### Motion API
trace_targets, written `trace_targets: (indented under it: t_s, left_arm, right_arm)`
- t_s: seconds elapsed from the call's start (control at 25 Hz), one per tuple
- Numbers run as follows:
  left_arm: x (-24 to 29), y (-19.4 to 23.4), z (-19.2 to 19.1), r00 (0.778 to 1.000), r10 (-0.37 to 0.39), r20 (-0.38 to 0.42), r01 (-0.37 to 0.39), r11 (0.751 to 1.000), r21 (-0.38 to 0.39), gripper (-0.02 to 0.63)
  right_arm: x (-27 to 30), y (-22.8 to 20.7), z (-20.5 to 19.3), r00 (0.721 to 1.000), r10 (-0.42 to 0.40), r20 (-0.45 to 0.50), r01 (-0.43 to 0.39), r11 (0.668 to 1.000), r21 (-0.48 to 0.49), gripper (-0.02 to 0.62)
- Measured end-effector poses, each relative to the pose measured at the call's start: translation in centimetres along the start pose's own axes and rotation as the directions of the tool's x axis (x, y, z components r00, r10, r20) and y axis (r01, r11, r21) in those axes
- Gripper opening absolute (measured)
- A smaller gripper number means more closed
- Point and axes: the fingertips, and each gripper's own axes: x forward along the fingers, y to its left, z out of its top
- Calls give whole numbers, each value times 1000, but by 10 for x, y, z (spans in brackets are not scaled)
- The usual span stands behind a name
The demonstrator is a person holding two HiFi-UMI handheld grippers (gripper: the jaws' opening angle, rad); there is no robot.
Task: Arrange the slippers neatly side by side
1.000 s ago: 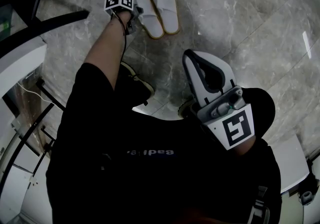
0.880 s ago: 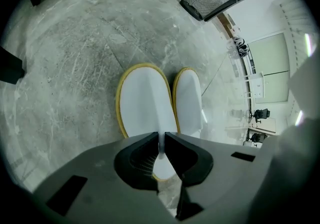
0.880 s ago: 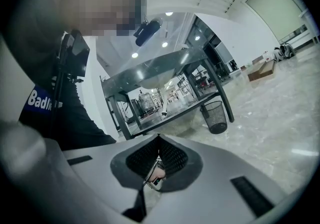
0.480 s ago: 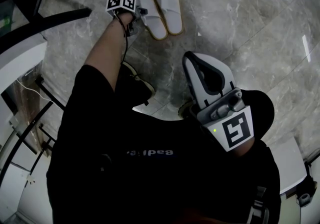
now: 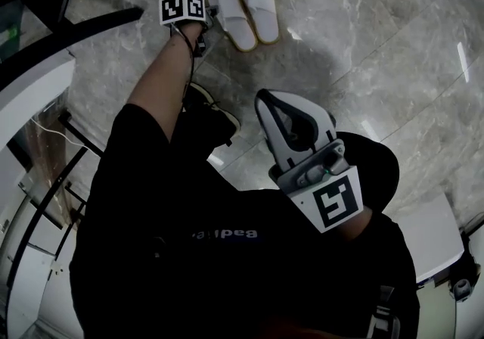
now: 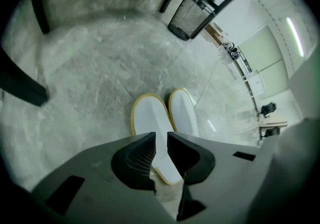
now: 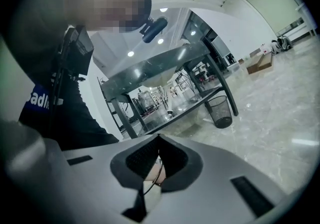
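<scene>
Two white slippers with yellow rims lie side by side on the grey marble floor, the left slipper [image 5: 231, 18] [image 6: 150, 118] touching the right slipper [image 5: 257, 1] [image 6: 182, 115]. My left gripper [image 5: 209, 20] [image 6: 160, 140] hangs just above the heel end of the left slipper. Its jaws stand a narrow gap apart with nothing between them, and the slipper shows through the gap. My right gripper [image 5: 267, 99] [image 7: 159, 138] is held up near the person's chest, far from the slippers, with its tips together and holding nothing.
A black table frame [image 5: 76, 35] runs along the left. A wire wastebasket [image 6: 190, 15] [image 7: 220, 110] stands under the glass table. The person's shoe [image 5: 215, 118] is on the floor just short of the slippers. White furniture [image 5: 423, 239] sits at the lower right.
The slippers stay side by side. My left gripper has eased back a little from the left slipper's side. The right gripper has shifted left and up in the head view.
</scene>
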Motion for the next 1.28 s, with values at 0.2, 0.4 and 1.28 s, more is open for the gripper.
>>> trace_targets:
  t_s: [0.2,0.4,1.28]
  left_arm:
    - [-78,-14,17,970,162,181,-201,954,224,48]
    - [-190,-84,12,960,-17,281,-108,898,426,48]
    - [-631,-252,-181,925,-228,305,-3,796,605,46]
  right_arm:
    - [-6,22,-7,993,-44,-111,45,999,4,-2]
    - [-40,46,54,980,-117,-164,112,993,-36,-2]
    - [-107,324,356,961,-159,-228,67,929,-365,-2]
